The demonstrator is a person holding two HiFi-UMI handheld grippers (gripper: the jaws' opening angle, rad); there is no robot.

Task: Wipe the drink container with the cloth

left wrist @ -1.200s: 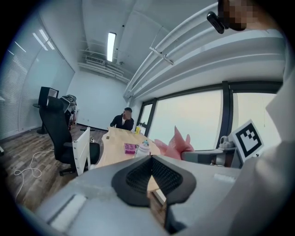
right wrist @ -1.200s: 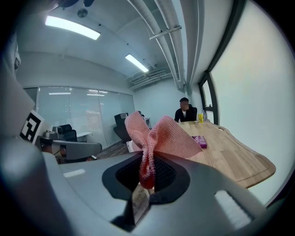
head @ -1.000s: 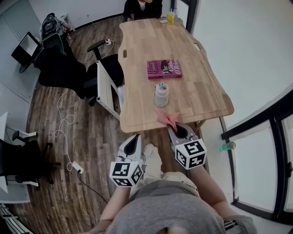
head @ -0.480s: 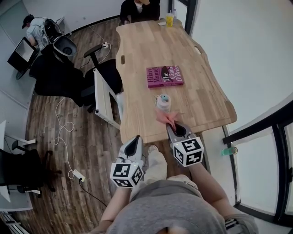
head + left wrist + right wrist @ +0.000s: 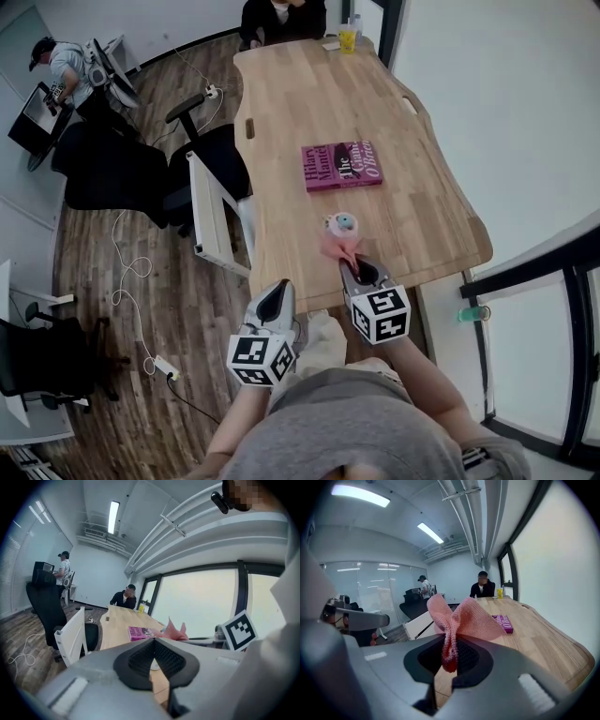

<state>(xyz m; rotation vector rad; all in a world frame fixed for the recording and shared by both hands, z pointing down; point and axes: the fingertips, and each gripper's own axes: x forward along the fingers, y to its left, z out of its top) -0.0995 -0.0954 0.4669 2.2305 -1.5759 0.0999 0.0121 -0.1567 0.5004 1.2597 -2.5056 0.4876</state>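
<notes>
The drink container (image 5: 342, 224), a small clear bottle with a pale blue lid, stands near the front edge of the wooden table (image 5: 309, 103). A pink mesh cloth (image 5: 336, 249) hangs just in front of it and covers its lower part. My right gripper (image 5: 361, 273) is shut on the cloth (image 5: 459, 619), which fans out above the closed jaws (image 5: 451, 656) and hides the container in the right gripper view. Below the table's front corner, over the floor, my left gripper (image 5: 275, 298) is shut on nothing (image 5: 152, 653). It sees the cloth (image 5: 172, 629) to its right.
A magenta book (image 5: 342, 165) lies mid-table behind the container. A yellow cup (image 5: 349, 38) stands at the far end, where a person (image 5: 281, 17) sits. A black office chair (image 5: 202, 178) and a white panel (image 5: 214, 220) stand left of the table. Glass wall on the right.
My right gripper has carried the cloth forward over the table edge, from short of the container to right in front of it. The left gripper has stayed where it was.
</notes>
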